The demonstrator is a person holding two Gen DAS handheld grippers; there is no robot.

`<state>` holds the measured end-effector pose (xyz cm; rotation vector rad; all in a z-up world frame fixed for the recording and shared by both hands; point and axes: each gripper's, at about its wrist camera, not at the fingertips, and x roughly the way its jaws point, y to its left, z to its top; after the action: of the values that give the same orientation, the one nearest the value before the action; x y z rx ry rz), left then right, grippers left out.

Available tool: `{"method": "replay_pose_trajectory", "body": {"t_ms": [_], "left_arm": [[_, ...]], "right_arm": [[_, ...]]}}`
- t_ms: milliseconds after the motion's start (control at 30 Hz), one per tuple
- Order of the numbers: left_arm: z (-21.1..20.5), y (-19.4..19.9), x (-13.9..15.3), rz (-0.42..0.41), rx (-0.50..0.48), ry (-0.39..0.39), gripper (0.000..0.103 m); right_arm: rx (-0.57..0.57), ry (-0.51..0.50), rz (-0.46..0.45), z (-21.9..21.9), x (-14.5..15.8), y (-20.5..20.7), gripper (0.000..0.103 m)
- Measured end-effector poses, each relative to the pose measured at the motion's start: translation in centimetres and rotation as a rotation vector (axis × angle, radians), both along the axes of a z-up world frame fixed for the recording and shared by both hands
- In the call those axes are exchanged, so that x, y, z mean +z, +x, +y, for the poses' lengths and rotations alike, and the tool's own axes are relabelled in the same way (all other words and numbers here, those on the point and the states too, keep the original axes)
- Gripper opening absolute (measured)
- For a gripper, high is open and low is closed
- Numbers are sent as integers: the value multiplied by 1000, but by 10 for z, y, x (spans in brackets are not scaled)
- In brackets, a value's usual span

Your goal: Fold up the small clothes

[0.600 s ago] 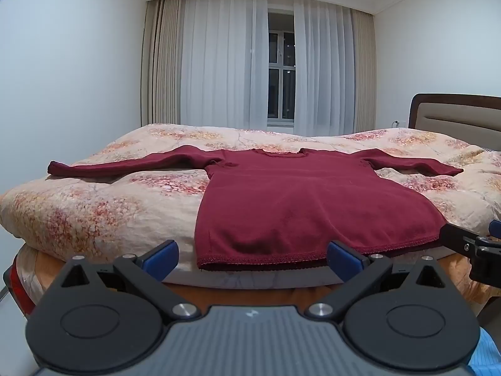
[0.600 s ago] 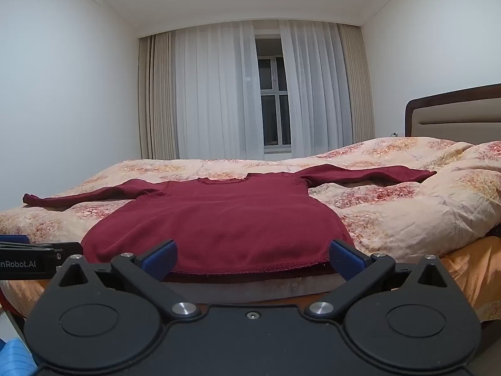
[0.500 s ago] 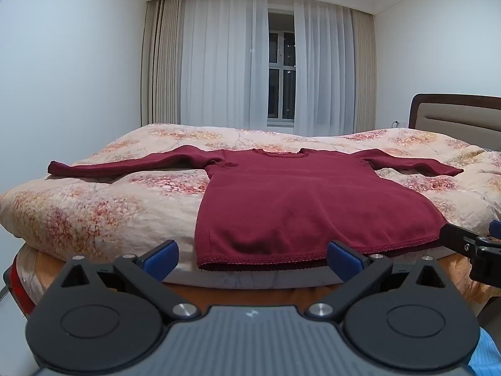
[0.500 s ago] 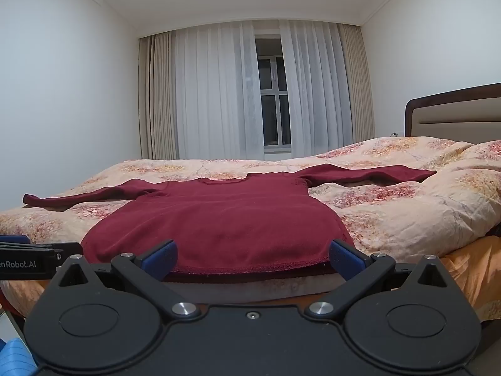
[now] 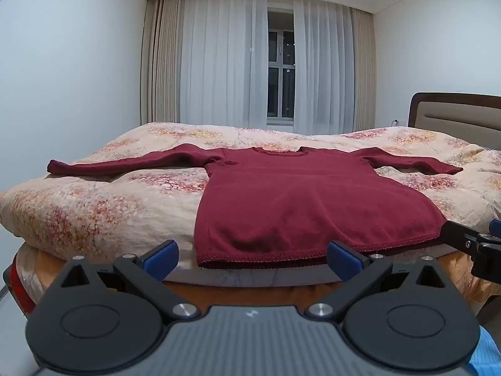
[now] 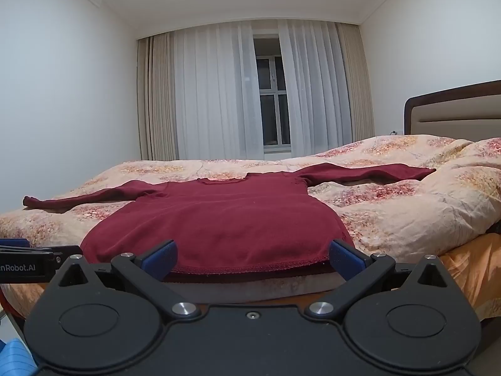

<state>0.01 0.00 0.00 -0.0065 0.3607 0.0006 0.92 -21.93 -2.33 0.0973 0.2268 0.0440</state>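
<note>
on the quilt (image 5: 94, 213), at twelve o'clock, the sweater (image 5: 297, 200) is laid flat, unfolded; left gripper (image 5: 250, 258) and right gripper (image 6: 252, 257) are held apart, empty; a sleeve must be gripped next.

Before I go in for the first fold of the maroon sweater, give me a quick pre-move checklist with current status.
1. Left tool open, nothing in it: ok.
2. Right tool open, nothing in it: ok.
3. Maroon sweater lies flat on the floral duvet, hem nearest: ok.
4. Both sleeves spread sideways: ok.
5. Nothing lying on the sweater: ok.
6. Hem corners free to pinch: cannot tell; the hem hangs slightly over the bed edge.
</note>
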Motion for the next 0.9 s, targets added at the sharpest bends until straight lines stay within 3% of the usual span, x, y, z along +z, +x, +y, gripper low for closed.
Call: {"method": "replay_pose_trajectory", "body": {"t_ms": [900], "left_arm": [[0,0,0,2,0,0,103]], "right_arm": [[-1,7,-4,-1,1,-2,103]]}}
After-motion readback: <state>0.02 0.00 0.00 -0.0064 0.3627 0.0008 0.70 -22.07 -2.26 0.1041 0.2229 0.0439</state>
